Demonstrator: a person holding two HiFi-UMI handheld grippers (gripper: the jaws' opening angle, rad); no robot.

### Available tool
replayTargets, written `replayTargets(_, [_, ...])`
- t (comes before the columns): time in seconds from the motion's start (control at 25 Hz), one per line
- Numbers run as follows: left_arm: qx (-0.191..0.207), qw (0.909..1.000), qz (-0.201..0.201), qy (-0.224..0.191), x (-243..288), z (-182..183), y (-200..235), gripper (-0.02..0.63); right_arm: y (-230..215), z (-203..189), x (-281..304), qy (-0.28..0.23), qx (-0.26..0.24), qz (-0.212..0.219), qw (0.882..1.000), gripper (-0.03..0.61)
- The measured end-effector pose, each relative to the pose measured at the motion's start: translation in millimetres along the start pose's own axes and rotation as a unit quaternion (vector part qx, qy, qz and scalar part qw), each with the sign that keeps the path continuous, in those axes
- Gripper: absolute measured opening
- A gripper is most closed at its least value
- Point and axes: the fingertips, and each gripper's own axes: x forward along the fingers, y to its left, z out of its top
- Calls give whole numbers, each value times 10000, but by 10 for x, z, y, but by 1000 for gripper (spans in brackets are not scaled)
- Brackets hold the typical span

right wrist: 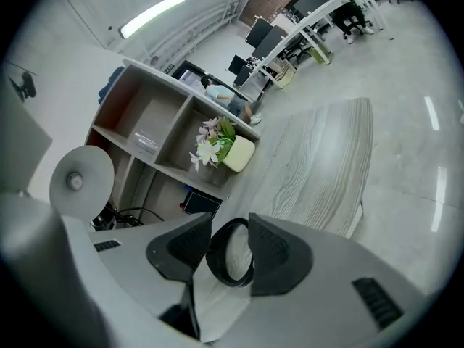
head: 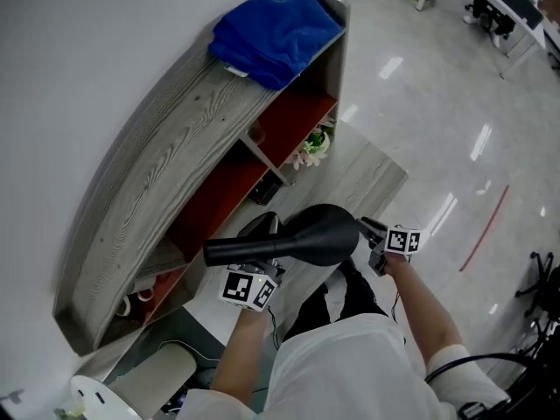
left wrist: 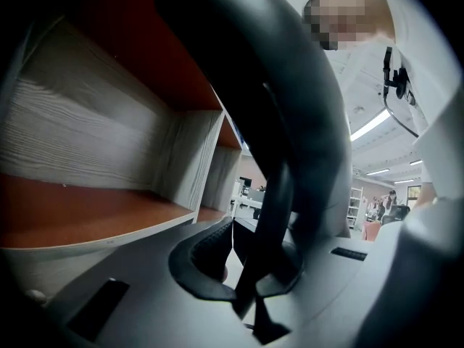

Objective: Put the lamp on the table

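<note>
Clamping the lamp [head: 306, 234] by its stem, the left gripper [left wrist: 250, 281] is closed tight. The right gripper [right wrist: 230, 252] stands wide, a black ring [right wrist: 211, 255] between its jaws.

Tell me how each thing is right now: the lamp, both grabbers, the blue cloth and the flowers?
lamp: held over the table, tipped sideways.
left gripper: shut on the lamp's thin part.
right gripper: open, a black ring between its jaws.
blue cloth: crumpled on top of the shelf.
flowers: standing in a shelf compartment.
</note>
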Motion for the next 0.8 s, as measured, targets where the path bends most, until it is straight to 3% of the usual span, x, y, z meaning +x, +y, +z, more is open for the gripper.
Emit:
replayTargets(0.4, [230,9989,-202,345,171,-146,-248,10,218,65,-338,151,-128,175,9996,164])
replayTargets(0.8, [307,9981,-144,521,158,-176,-308,12,290,91,-589,338,-231,400,9984,160])
